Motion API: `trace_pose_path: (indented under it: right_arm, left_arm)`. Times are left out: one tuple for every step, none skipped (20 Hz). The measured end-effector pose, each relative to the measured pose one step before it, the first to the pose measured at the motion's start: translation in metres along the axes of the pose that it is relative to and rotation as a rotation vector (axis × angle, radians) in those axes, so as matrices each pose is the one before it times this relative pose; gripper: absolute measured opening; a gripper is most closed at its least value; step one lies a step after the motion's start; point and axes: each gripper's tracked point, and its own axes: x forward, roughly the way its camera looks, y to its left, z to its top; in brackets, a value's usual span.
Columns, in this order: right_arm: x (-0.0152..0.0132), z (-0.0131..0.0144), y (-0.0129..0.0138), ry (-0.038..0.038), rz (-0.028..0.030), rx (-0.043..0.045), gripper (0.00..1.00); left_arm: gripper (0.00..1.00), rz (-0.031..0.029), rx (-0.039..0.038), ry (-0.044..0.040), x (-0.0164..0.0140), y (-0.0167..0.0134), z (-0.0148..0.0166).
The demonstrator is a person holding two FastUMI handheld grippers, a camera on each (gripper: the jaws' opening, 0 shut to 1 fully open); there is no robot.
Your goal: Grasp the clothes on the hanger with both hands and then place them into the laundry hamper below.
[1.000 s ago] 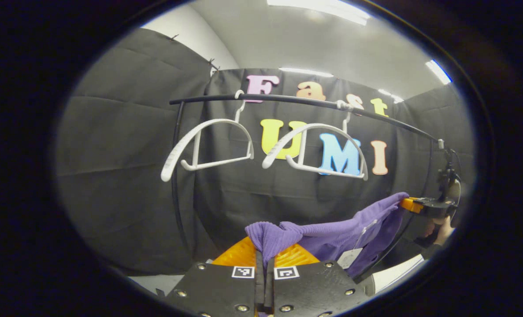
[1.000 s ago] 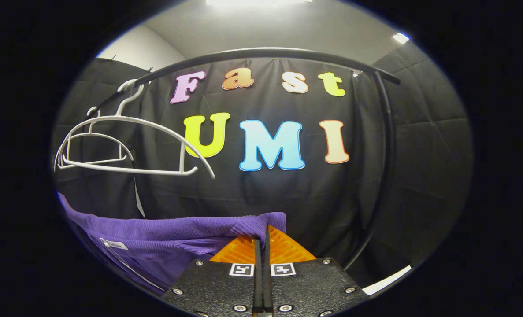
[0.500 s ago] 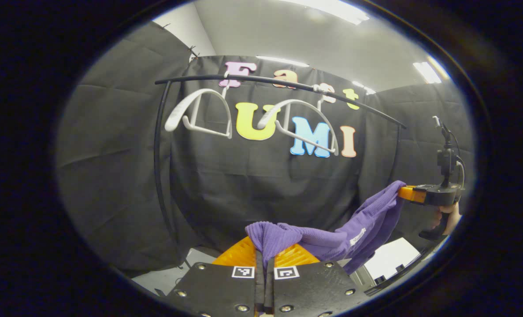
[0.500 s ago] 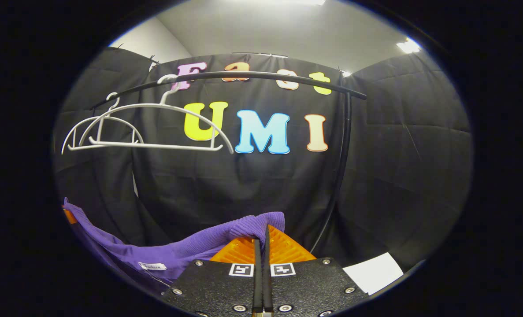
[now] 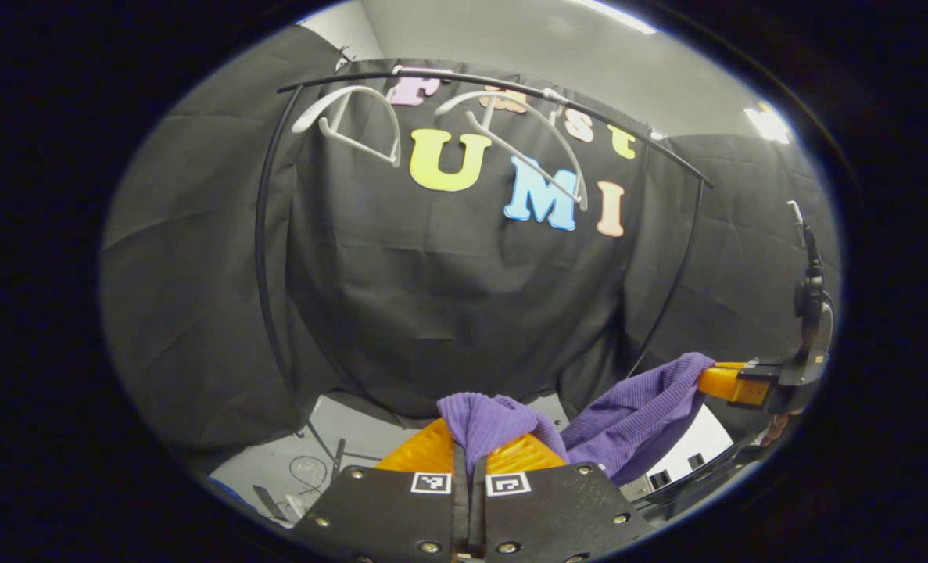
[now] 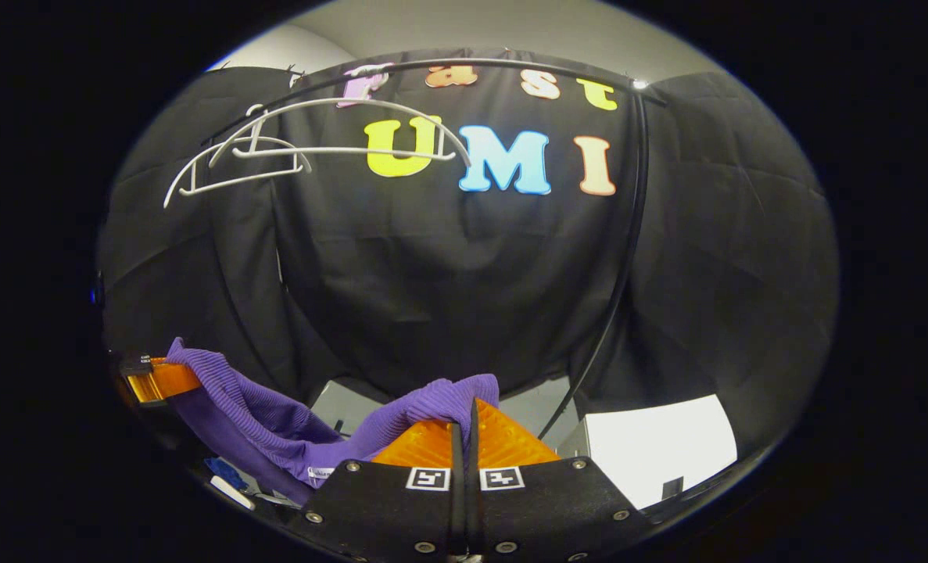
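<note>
Both claws lowered below rail | left claw, right claw clamped on purple garment

Purple knit garment strung betw. left gripper & right gripper, sagging in the middle. Two white plastic hangers on black metal rail, up behind garment, bare. Rail's upright right of both.

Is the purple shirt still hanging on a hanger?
No, it's off. The purple shirt sags between the left gripper and right gripper; both white hangers hang bare.
</note>
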Motion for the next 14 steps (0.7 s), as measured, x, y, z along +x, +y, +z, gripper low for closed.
trace_pose_path:
  right_arm:
    - [0.00301, -0.01247, 0.00512, 0.02644, 0.01508, 0.03089, 0.00]
    - [0.00278, -0.01313, 0.00155, 0.02991, 0.00904, 0.01948, 0.00]
    - [0.00468, -0.01395, -0.00131, 0.02592, 0.00053, 0.01066, 0.00]
    - [0.00458, -0.01267, -0.00467, 0.03471, -0.00944, 0.00278, 0.00]
    - [0.00836, -0.01405, -0.00686, 0.03134, -0.01256, 0.00736, 0.00]
    - [0.00699, -0.01034, -0.00473, 0.02254, -0.00970, 0.01226, 0.00]
    - [0.00585, -0.00986, -0.00500, 0.02807, -0.00749, 0.01100, 0.00]
    - [0.00616, -0.00917, -0.00583, 0.02860, -0.00685, 0.00855, 0.00]
    - [0.00553, -0.01355, -0.00222, 0.02381, -0.00420, 0.00618, 0.00]
    - [0.00385, -0.01014, -0.00303, 0.02033, -0.00346, 0.00191, 0.00]
    - [0.00267, -0.01161, -0.00282, 0.01851, -0.00406, -0.00164, 0.00]
    - [0.00527, -0.00862, -0.00267, 0.01682, -0.00194, -0.00321, 0.00]
    - [0.00756, -0.00814, -0.00008, 0.01960, -0.00212, -0.00368, 0.00]
    - [0.00697, -0.00786, -0.00141, 0.01877, -0.00150, -0.00123, 0.00]
  left_arm:
    - [0.01, -0.00399, 0.01863, 0.02113, 0.00532, -0.00370, -0.00970]
    - [0.01, 0.00020, 0.01774, 0.01763, 0.00652, -0.00346, -0.00918]
    - [0.01, -0.00463, 0.00932, 0.01792, 0.00539, -0.00338, -0.00758]
    - [0.01, -0.00689, 0.00229, 0.02155, 0.00291, -0.00348, -0.01370]
    - [0.01, -0.00637, 0.00015, 0.02185, 0.00626, -0.00317, -0.01129]
    - [0.06, -0.00252, 0.00683, 0.01553, 0.00582, -0.00526, -0.00958]
    - [0.01, -0.00008, 0.01220, 0.01645, 0.00763, -0.00475, -0.00908]
    - [0.01, -0.00111, 0.01213, 0.02093, 0.00716, -0.00512, -0.01103]
    - [0.01, -0.00343, 0.00871, 0.02350, 0.00552, -0.00387, -0.00997]
    - [0.01, -0.00600, 0.00284, 0.01658, 0.00459, -0.00281, -0.00796]
    - [0.01, -0.00555, 0.00152, 0.01586, 0.00609, -0.00177, -0.00546]
    - [0.01, -0.00312, 0.00167, 0.01383, 0.00548, 0.00126, -0.00725]
    - [0.01, 0.00461, 0.00132, 0.01642, 0.00846, 0.00152, -0.00820]
    - [0.01, 0.01121, 0.00213, 0.01535, 0.00824, 0.00005, -0.01269]
